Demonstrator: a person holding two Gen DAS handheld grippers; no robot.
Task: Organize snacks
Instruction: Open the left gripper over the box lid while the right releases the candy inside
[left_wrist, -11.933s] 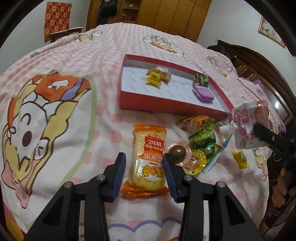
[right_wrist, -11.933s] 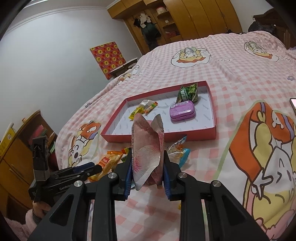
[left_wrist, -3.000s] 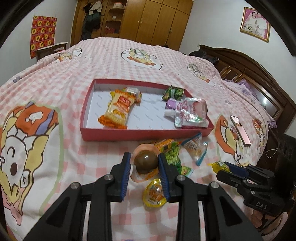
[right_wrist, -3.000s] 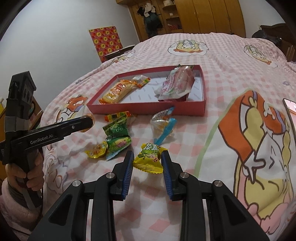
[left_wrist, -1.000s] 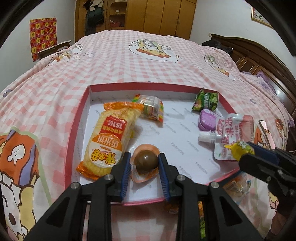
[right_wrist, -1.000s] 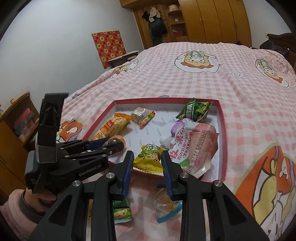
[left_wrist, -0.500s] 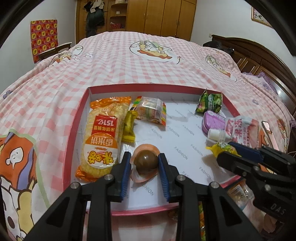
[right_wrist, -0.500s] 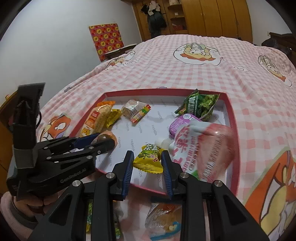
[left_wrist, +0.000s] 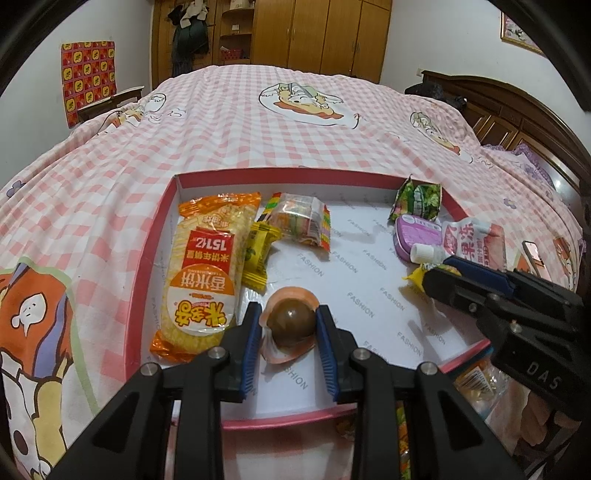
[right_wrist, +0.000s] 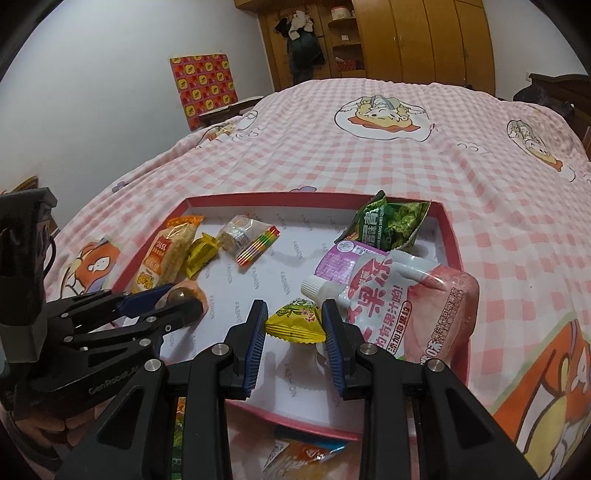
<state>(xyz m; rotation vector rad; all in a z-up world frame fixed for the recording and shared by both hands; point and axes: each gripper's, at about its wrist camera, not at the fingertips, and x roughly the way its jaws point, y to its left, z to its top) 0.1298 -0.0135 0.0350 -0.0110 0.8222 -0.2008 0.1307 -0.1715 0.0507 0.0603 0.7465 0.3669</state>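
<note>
A shallow red box (left_wrist: 155, 236) (right_wrist: 452, 236) with a white floor lies on the pink checked bedspread. My left gripper (left_wrist: 290, 326) (right_wrist: 181, 295) is shut on a brown ball snack in a pink wrapper (left_wrist: 291, 325), held low over the box's near left part. My right gripper (right_wrist: 295, 325) (left_wrist: 439, 271) is shut on a small yellow and green candy packet (right_wrist: 295, 323), over the box's near right part beside the pink juice pouch (right_wrist: 406, 306) (left_wrist: 476, 243). An orange rice cracker pack (left_wrist: 203, 266) lies at the box's left.
Also in the box: a yellow candy (left_wrist: 258, 254), a rainbow-edged clear packet (left_wrist: 299, 221), a green packet (left_wrist: 417, 199), a purple tin (left_wrist: 415, 236). Loose snacks (right_wrist: 295, 458) lie on the bedspread in front of the box. A hand (right_wrist: 40, 424) holds the left gripper's handle. A phone (left_wrist: 533, 258) rests at the right.
My right gripper has come forward and down with the yellow packet, further over the box floor. My left gripper with the ball snack has stayed where it was.
</note>
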